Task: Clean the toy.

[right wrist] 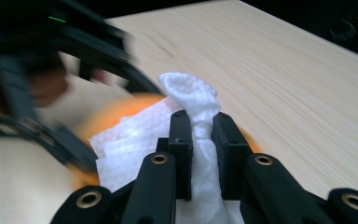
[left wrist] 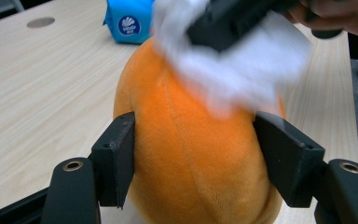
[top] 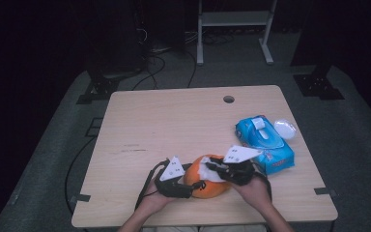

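Note:
An orange plush ball [top: 211, 187] lies near the table's front edge. My left gripper [top: 196, 185] comes at it from the left, and in the left gripper view its jaws press on both flanks of the plush [left wrist: 191, 154]. My right gripper [top: 214, 168] is over the top of the plush from the right, shut on a bunched white wipe [right wrist: 192, 95]. The wipe [left wrist: 242, 70] lies spread on the upper side of the plush, blurred, under the right gripper's black body [left wrist: 233, 18]. In the right gripper view the left gripper [right wrist: 51, 70] is a dark blur.
A blue pack of wipes [top: 265, 143] lies to the right of the hands, with a round white lid [top: 285, 128] beside it near the table's right edge. A cable hole [top: 228, 99] sits at the back of the wooden table [top: 174, 125].

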The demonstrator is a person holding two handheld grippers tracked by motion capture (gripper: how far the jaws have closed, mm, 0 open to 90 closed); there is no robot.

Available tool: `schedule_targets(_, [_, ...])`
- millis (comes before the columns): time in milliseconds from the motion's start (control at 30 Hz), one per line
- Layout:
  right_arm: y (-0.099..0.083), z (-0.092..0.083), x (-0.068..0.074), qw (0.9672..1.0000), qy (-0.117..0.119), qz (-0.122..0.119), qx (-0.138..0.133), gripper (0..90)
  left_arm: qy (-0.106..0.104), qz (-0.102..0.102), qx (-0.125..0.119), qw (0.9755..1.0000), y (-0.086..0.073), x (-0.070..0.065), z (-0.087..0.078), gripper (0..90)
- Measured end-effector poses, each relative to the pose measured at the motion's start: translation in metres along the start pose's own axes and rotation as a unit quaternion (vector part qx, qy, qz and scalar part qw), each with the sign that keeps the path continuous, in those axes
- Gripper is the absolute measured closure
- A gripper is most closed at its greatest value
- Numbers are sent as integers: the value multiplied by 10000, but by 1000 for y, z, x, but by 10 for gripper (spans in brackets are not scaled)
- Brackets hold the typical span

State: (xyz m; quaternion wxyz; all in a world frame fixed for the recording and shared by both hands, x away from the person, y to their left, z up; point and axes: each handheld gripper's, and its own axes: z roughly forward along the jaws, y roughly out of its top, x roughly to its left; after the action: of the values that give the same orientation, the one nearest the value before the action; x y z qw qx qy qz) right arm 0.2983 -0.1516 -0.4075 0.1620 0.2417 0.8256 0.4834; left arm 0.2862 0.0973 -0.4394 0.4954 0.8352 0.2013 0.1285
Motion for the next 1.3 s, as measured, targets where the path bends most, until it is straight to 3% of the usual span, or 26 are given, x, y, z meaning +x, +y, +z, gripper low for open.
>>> schedule_targets(67, [-9, -6, -14, 9996, -120, 249, -8, 785, 9, -5, 6, 10000, 0, 1, 0, 334])
schedule_targets(133, [-12, -9, -19, 9993, -155, 351, -6, 785, -2, -4, 15, 10000, 1, 0, 0, 333])
schedule_targets(200, [-12, -7, -17, 9994, -118, 333, -3, 785, -117, -84, 10, 9999, 2, 2, -1, 298])
schedule_targets(233, [-12, -4, -12, 9996, -65, 264, 1, 785, -152, -137, -40, 9998, 3, 4, -2, 234])
schedule_targets(267, [-12, -2, -9, 9998, -39, 218, -15, 786, -261, -315, -291, 9987, 4, 8, -4, 183])
schedule_targets(333, [-10, 2, 0, 9996, 227, 148, -105, 785, -423, -668, -462, 9958, 7, 13, -4, 122])
schedule_targets(367, [-6, 4, 7, 9992, 362, 63, -163, 785, -431, -638, -377, 9963, 7, 13, -3, 120])
schedule_targets(433, [-1, 5, 16, 9990, 389, -152, -139, 784, -268, -383, -116, 9988, 3, 9, 3, 175])
schedule_targets(467, [1, 5, 17, 9990, 312, -311, -80, 784, -283, -430, -139, 9986, 3, 9, 3, 214])
schedule_targets(500, [0, 4, 16, 9991, 267, -314, -40, 784, -236, -410, -141, 9988, 3, 8, 3, 243])
schedule_targets(600, [-7, -1, -3, 9997, 219, 59, -71, 784, -99, -341, -124, 9993, 3, 4, 5, 307])
schedule_targets(700, [-13, -7, -19, 9995, -43, 302, -29, 783, -43, -293, -104, 9995, 3, 4, 6, 318])
schedule_targets(767, [-11, -13, -21, 9993, -172, 327, -38, 783, -53, -280, -100, 9995, 2, 4, 4, 318])
schedule_targets(867, [-5, -17, -15, 9992, 49, 326, -245, 782, -32, -252, -96, 9996, 2, 4, 3, 323])
schedule_targets(933, [-4, -11, -8, 9998, 93, 126, -131, 783, -8, -237, -92, 9997, 1, 4, 3, 328])
schedule_targets(967, [-5, -8, -7, 10000, 4, 28, -23, 783, 8, -240, -92, 9997, 1, 4, 3, 333])
schedule_targets(1033, [-9, -9, -17, 9998, -85, 202, 25, 783, 25, -236, -87, 9997, 1, 4, 2, 336])
schedule_targets(1067, [-12, -10, -22, 9990, -351, 230, 142, 783, 15, -216, -89, 9997, 1, 4, 1, 337])
schedule_targets(1100, [-16, -13, -29, 9983, -419, 368, 185, 783, 22, -236, -103, 9997, 1, 4, 1, 337])
schedule_targets(1133, [-21, -18, -34, 9974, -241, 682, 13, 783, 19, -250, -114, 9996, 0, 4, 1, 337])
schedule_targets(1167, [-20, -19, -34, 9971, -172, 743, -75, 783, 9, -259, -113, 9996, 1, 4, 2, 337])
schedule_targets(1300, [-3, -20, -15, 9988, 139, 348, -325, 782, -4, -266, -121, 9996, 1, 5, 4, 337])
